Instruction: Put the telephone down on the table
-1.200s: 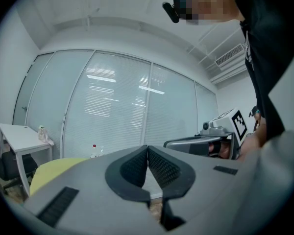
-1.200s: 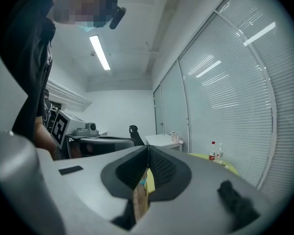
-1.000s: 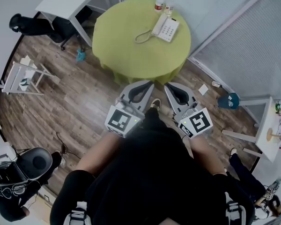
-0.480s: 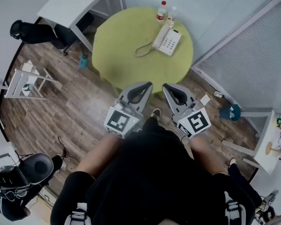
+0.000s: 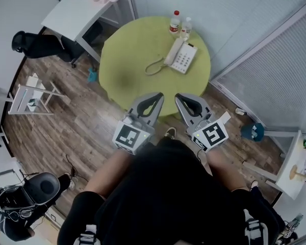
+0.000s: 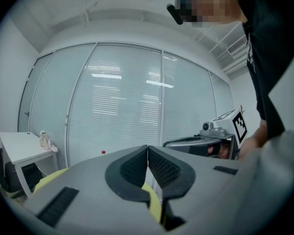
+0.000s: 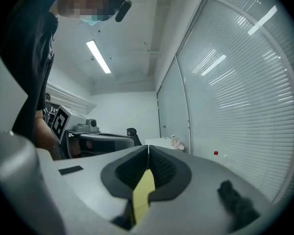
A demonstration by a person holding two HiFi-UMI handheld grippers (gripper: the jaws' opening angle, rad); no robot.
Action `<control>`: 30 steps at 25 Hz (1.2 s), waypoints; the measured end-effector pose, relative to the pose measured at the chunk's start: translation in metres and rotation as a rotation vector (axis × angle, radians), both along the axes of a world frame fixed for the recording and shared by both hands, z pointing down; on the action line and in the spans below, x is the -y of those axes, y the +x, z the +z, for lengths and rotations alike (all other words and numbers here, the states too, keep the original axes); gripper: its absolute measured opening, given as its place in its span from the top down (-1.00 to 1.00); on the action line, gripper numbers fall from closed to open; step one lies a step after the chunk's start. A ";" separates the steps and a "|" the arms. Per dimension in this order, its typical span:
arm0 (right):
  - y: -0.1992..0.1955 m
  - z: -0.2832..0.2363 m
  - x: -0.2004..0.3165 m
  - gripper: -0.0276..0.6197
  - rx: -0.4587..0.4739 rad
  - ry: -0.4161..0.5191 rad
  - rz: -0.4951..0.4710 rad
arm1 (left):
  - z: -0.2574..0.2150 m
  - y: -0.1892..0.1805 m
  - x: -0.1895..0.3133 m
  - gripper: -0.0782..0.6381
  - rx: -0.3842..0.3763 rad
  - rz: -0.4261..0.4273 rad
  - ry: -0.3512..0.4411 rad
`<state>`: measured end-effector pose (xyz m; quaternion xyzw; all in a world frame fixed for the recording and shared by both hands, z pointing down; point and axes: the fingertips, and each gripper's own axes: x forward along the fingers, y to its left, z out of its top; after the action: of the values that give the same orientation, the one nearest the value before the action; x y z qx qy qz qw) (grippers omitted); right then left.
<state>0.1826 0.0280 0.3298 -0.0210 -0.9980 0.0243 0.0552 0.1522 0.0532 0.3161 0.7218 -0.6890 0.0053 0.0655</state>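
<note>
On table, telephone points lengthwise toward bottles; left tool, right tool both closed.

Table, upper centre of frame: left half & near edge bare, so there's an open way in from the bottom. Obstacles sit on its upper right: telephone, cord looping out to the left of it, 2 bottles at the far rim just behind. Glass partition runs close along the table's right side, narrow gap there. Left of table: floor mostly open, w/ small blue item near the cloth, white desk upper left, white rack at left edge.
</note>
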 end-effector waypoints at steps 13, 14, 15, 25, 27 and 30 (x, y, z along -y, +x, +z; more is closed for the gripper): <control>-0.048 0.017 0.044 0.86 -0.045 -0.014 0.063 | 0.012 -0.054 0.048 0.74 -0.026 0.065 0.002; -0.056 0.018 0.046 0.86 -0.049 -0.012 0.074 | 0.015 -0.062 0.052 0.74 -0.029 0.082 0.001; -0.064 0.019 0.049 0.86 -0.054 -0.009 0.088 | 0.017 -0.070 0.056 0.74 -0.026 0.101 0.000; -0.143 0.022 0.076 0.86 -0.099 -0.015 0.293 | 0.023 -0.155 0.088 0.74 -0.031 0.309 -0.021; -0.156 0.024 0.076 0.85 -0.105 -0.020 0.332 | 0.025 -0.169 0.089 0.74 -0.036 0.345 -0.024; -0.177 0.026 0.073 0.85 -0.110 -0.021 0.395 | 0.027 -0.192 0.089 0.74 -0.037 0.402 -0.025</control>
<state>0.0055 -0.0453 0.3561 0.1757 -0.9779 0.0463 0.1034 -0.0395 -0.0361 0.3430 0.8439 -0.5296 0.0134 0.0847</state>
